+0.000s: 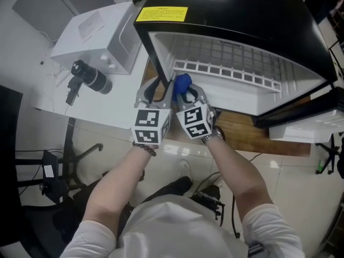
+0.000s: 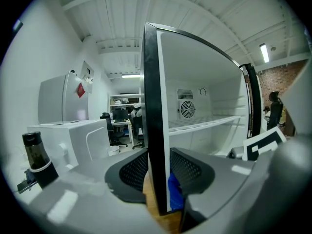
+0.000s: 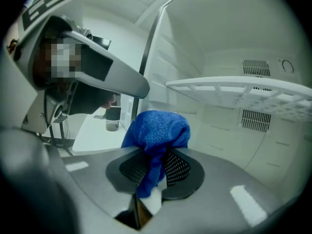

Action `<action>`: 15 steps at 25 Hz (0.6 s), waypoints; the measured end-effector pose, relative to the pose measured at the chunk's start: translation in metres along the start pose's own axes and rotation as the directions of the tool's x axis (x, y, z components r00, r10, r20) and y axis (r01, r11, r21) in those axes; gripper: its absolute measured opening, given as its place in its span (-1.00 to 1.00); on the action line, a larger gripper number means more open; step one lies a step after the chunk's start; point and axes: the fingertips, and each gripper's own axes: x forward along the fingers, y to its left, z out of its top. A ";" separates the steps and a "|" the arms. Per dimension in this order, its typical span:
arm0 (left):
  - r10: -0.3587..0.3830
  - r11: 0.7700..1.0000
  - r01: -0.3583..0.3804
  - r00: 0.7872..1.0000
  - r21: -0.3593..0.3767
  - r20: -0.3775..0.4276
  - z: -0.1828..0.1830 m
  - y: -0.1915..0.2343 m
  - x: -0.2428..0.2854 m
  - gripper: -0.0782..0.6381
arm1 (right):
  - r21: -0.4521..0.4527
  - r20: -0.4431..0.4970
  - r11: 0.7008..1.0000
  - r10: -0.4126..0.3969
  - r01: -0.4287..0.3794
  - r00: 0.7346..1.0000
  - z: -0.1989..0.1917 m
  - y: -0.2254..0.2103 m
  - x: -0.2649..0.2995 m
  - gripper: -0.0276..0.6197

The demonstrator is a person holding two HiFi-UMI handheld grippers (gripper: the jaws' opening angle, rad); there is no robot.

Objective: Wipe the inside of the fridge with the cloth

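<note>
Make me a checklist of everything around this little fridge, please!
Surface: wooden top under the fridge; white table beside it.
Job's things: fridge open, wire shelf inside; blue cloth at its opening.
Clutter: white box and black bottle on the white table.
Grippers: left gripper looks clamped on the fridge wall; right gripper pinches the blue cloth.
Cables: black cable on the floor.
Surroundings: pale floor; office chairs far behind.
</note>
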 end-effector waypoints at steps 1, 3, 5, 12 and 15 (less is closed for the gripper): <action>0.000 1.000 0.000 1.000 0.002 0.004 0.001 0.000 0.000 -0.41 | -0.003 0.003 1.000 -0.004 0.004 1.000 0.000 -0.001 0.002 -0.70; -0.001 1.000 0.001 1.000 0.005 0.006 0.000 0.001 0.001 -0.41 | -0.011 0.009 1.000 -0.012 0.012 1.000 0.001 -0.003 0.004 -0.70; -0.002 1.000 0.002 1.000 0.003 0.007 -0.002 0.001 0.002 -0.41 | -0.016 0.011 1.000 -0.020 0.021 1.000 0.001 -0.005 0.006 -0.70; 0.005 1.000 -0.005 1.000 -0.022 0.006 -0.005 0.001 0.005 -0.40 | -0.014 0.012 0.999 -0.047 0.047 0.999 -0.001 -0.019 0.017 -0.70; 0.004 1.000 -0.004 1.000 -0.027 0.008 -0.005 0.001 0.007 -0.40 | -0.007 0.009 0.998 -0.060 0.060 0.998 -0.001 -0.026 0.023 -0.70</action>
